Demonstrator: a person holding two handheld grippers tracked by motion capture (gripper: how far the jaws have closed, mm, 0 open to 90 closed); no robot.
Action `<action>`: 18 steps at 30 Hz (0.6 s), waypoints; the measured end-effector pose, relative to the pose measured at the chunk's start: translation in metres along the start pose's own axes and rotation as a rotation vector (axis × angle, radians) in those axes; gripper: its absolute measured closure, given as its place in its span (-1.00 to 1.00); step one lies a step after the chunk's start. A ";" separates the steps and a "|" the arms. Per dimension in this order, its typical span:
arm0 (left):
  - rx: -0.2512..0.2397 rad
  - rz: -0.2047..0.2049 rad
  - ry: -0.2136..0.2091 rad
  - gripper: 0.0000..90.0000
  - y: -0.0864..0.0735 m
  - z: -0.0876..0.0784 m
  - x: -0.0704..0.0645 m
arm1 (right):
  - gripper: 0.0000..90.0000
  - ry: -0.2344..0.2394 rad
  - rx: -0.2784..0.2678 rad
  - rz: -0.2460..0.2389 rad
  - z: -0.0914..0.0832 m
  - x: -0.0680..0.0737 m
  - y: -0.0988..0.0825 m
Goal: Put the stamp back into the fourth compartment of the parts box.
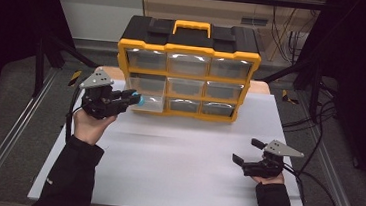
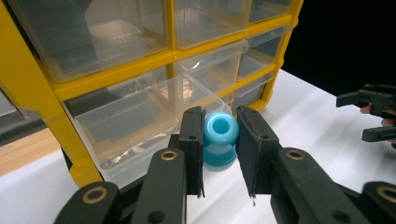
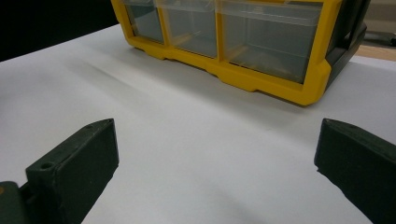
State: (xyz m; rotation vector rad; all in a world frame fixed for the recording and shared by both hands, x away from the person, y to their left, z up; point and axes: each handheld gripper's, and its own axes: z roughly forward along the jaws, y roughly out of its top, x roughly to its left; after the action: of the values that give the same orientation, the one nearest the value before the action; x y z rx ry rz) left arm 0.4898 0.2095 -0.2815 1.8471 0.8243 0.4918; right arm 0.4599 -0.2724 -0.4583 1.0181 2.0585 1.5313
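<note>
- The task's thing is a small blue plastic spool (image 2: 220, 142), glossy light blue, with a round hole at its top, a wide rounded upper flange, a narrower waist and a second rounded band below.
- In the left gripper view it sits at lower centre of the frame, upright, its hole turned toward the camera and upward.
- The left gripper (image 2: 219, 156) pinches the spool between its two black jaws; each pad presses on one side of it.
- In the high view the spool (image 1: 140, 100) shows as a blue dot left of centre, at the tip of the left gripper (image 1: 133, 98), just in front of a pulled-out clear drawer (image 1: 144, 90).
- That drawer (image 2: 140, 119) belongs to the left column of a yellow and black organizer box (image 1: 188, 68) at the table's far side; it stands open just behind the spool.
- The right gripper (image 1: 248, 152) rests low at the lower right of the high view, on the white table (image 1: 176, 157), well apart from the spool.
- Its jaws are spread wide with only table surface between them, as the right gripper view shows at the frame's lower corners.
</note>
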 end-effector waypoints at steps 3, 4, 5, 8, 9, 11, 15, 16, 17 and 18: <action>0.001 0.000 0.005 0.59 0.003 0.001 0.001 | -0.99 -0.001 -0.002 0.000 0.000 0.000 0.000; -0.004 -0.004 0.005 0.59 0.004 0.001 0.002 | -0.99 -0.002 -0.001 -0.001 0.000 0.000 0.000; -0.007 -0.007 0.004 0.59 0.005 0.001 0.003 | -1.00 -0.002 -0.001 0.000 0.000 0.000 0.000; -0.007 -0.011 0.010 0.59 0.008 0.003 0.005 | -0.99 -0.001 -0.002 0.000 0.000 0.000 0.000; -0.007 -0.013 0.012 0.59 0.008 0.004 0.006 | -0.99 -0.002 -0.001 -0.001 0.000 0.000 0.000; -0.005 -0.016 0.014 0.59 0.009 0.005 0.008 | -0.99 -0.002 -0.002 -0.001 0.000 0.000 0.000; -0.001 -0.025 0.019 0.59 0.011 0.007 0.012 | -0.99 -0.001 -0.001 -0.001 0.000 0.000 0.000; 0.002 -0.025 0.022 0.59 0.011 0.008 0.013 | -0.99 -0.001 -0.001 0.000 0.000 0.000 0.000; 0.005 -0.025 0.026 0.59 0.012 0.008 0.014 | -0.99 -0.001 -0.001 -0.001 0.000 0.000 0.000; 0.009 -0.023 0.029 0.59 0.012 0.009 0.015 | -0.99 -0.001 -0.001 -0.001 0.000 0.000 0.000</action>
State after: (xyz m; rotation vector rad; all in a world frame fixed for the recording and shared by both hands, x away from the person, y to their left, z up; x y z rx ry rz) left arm 0.5093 0.2115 -0.2744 1.8402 0.8677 0.5027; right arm 0.4599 -0.2727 -0.4581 1.0172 2.0568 1.5311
